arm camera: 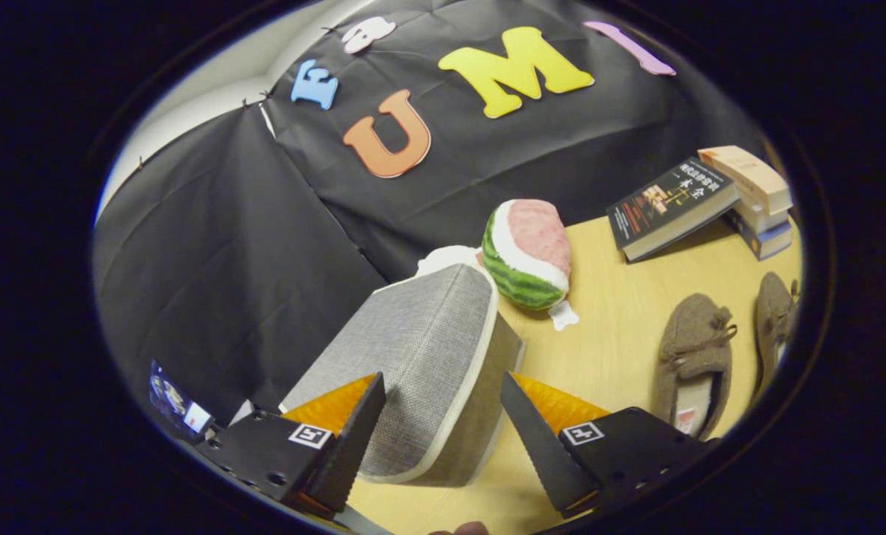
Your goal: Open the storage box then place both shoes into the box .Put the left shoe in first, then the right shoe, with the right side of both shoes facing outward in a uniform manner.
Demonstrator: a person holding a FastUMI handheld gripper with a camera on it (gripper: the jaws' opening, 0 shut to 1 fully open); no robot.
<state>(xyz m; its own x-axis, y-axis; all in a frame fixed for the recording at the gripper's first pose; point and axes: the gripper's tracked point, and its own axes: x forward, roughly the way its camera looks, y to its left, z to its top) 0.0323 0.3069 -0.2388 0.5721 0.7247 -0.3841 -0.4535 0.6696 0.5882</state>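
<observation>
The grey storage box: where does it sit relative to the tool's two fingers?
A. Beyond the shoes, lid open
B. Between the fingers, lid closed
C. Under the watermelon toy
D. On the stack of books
B: the grey storage box sits between the open tool's fingers, its lid closed.

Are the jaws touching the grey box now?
Cannot tell. In the gripper view, the box lies between the open gripper jaws; one jaw overlaps its edge, so contact is unclear.
</observation>
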